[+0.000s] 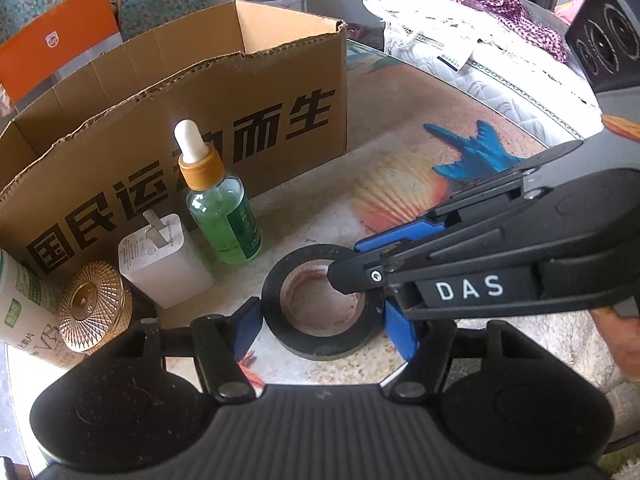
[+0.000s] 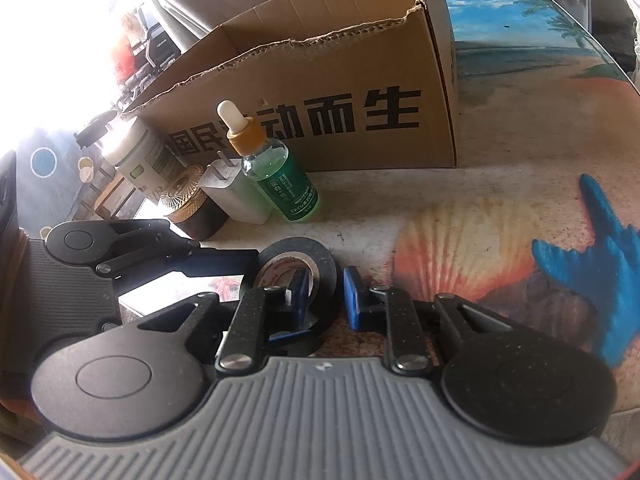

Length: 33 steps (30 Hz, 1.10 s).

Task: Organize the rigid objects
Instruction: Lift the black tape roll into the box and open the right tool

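The black tape roll point(image 1: 320, 312) lies flat on the surface point(image 1: 400, 120), near the cardboard box point(image 1: 200, 128). The left gripper point(image 1: 324, 330) straddles it, fingers point(image 1: 248, 328) clamped on its outer sides. The right gripper point(image 2: 326, 292) pinches the roll's wall, one finger inside the core.

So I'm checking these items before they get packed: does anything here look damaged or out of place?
The cardboard box has a ragged, torn top edge along its front wall, as if the flap was ripped off. Otherwise the dropper bottle and white charger stand upright, and nothing looks spilled.
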Motion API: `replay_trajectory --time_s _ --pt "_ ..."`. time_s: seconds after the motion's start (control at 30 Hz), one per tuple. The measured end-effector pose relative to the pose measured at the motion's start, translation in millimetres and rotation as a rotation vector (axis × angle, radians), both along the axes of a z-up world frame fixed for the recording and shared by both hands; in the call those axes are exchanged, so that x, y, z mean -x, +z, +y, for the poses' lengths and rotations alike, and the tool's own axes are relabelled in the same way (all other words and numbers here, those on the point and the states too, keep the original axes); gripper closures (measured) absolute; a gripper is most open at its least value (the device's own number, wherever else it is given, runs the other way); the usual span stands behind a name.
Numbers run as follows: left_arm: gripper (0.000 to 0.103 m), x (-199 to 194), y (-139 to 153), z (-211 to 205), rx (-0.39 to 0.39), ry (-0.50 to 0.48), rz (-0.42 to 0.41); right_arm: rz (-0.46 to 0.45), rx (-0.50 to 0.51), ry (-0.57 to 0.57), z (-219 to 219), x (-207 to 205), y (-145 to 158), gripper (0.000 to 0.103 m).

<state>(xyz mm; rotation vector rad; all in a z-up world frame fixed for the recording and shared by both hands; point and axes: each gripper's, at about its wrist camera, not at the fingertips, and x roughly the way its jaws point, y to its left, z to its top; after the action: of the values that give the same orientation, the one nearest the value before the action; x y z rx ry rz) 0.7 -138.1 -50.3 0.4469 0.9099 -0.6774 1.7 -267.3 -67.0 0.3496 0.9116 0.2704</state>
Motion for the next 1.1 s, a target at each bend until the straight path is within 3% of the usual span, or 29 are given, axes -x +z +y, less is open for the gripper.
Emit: replay_trajectory --time_s 0.27,0.43,0.57,0.77,0.93,1.1 --pt "0.036 6 3 -3 -0.010 -0.018 -0.023 -0.003 -0.005 -0.020 -2 3 3 0.086" --pt "0.036 13 20 -4 0.021 -0.033 -0.056 -0.028 0.010 -0.034 -3 13 15 0.086" --pt "0.036 22 50 -2 0.066 -0.056 -0.138 -0.091 0.045 -0.054 -4 25 41 0.086" --pt "0.036 23 108 8 0.124 -0.057 -0.315 -0.270 0.120 -0.047 1 34 106 0.086" --pt "0.036 -7 145 21 0.132 -0.006 -0.363 -0.369 0.158 0.025 10 8 151 0.086" --pt "0.036 -77 159 26 0.093 0.048 -0.272 -0.350 0.147 0.124 14 -59 176 0.086"
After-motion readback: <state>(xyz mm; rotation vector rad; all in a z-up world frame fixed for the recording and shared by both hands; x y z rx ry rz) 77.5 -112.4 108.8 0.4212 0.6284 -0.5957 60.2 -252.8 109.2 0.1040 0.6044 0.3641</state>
